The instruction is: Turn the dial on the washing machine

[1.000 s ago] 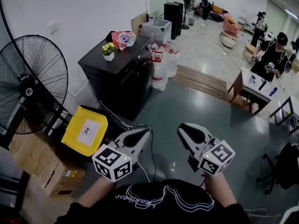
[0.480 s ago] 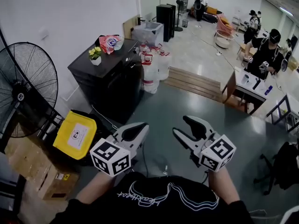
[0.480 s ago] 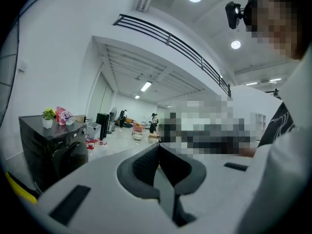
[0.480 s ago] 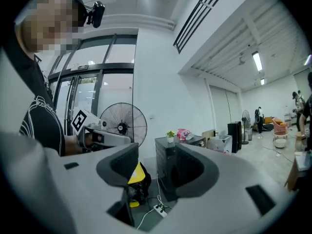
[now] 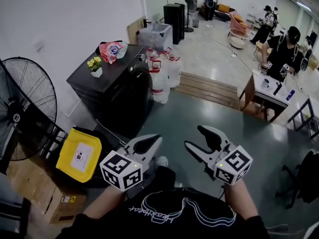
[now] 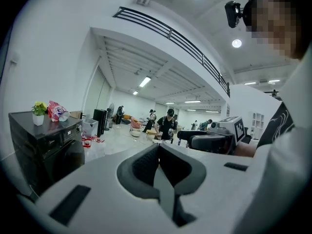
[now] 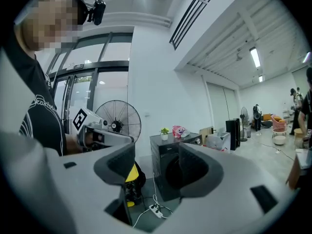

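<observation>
Fan [image 5: 19,114], yellow container [image 5: 79,154], cardboard boxes [image 5: 40,190] by wall.

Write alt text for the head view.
A person holds the left tongs shut and the right tongs opening, empty, over a grey floor. Ahead stands a black washing machine with a flower pot on top, a fan at its left.

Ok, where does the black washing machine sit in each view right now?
Head view: washing machine upper left of centre.
Left gripper view: washing machine at the far left, lower half.
Right gripper view: washing machine near centre, just below the middle.
Shared landmark: the flower pot on its top.
</observation>
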`<state>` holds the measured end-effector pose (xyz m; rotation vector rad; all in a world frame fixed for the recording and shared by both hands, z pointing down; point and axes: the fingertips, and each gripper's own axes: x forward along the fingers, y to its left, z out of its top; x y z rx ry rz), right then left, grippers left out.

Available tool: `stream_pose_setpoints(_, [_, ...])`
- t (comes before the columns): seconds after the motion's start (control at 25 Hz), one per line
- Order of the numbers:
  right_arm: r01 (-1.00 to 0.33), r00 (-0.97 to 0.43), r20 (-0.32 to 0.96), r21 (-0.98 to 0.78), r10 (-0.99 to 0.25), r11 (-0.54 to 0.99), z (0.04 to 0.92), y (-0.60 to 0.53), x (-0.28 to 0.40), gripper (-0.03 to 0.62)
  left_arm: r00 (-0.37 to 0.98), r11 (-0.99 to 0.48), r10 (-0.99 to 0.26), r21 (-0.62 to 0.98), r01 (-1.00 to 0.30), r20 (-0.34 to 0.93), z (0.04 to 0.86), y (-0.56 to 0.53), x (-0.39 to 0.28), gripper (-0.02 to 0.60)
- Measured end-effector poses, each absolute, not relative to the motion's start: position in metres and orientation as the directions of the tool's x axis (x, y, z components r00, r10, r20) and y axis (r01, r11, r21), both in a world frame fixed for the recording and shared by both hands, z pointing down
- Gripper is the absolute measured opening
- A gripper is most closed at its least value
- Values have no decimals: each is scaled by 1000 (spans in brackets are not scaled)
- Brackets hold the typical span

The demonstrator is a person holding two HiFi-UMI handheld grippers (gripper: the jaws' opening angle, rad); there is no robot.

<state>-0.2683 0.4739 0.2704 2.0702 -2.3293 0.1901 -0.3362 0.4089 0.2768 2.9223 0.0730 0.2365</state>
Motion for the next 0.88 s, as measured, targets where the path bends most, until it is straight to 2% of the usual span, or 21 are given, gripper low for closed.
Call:
stream_pose_setpoints(0.44, [-985,-129,141,-133,-982,111,301,289,-134,278,984,-958,27,287,-24,174,316,219,-206,5])
stream_pose_setpoints(0.88, [-965,-224,219,-187,-950,185,333,96,-11,279,969,-927,-107,331,-178,222,340,29,-81,5])
